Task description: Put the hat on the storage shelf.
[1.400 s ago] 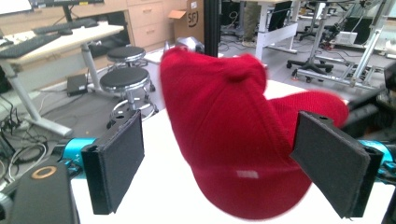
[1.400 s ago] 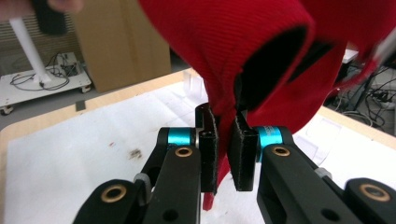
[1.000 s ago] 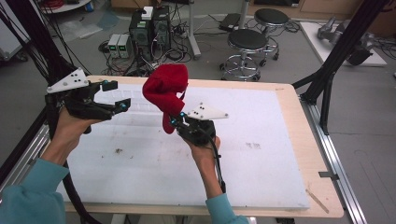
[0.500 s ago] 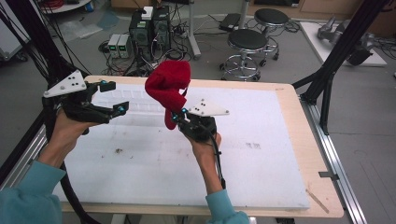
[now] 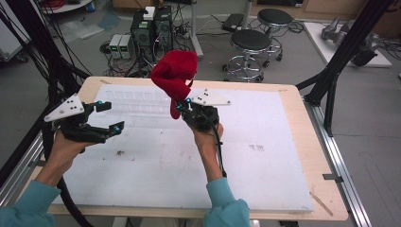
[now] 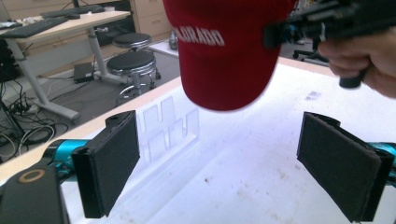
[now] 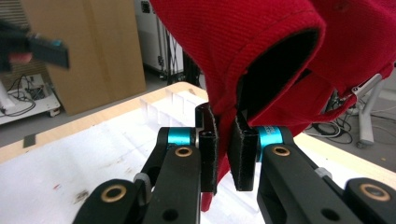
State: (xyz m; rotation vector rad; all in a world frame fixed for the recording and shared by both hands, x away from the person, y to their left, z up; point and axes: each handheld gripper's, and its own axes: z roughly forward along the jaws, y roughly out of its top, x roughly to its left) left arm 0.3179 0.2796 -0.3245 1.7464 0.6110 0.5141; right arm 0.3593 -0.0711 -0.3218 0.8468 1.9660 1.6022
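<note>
Since a second ago the left gripper [image 5: 108,118] has dropped lower near the table's [image 5: 265,189] left edge, and the right gripper [image 5: 183,108] has carried the red cap [image 5: 174,75] a little toward the far edge. The cap hangs in the air above the far-left part of the table, pinched only at a fold of its fabric between the right gripper's closed jaws; the left gripper's jaws are spread wide and empty. That thin pinch could slip, so the cap might drop or swing, and the left gripper could then close on nothing.
</note>
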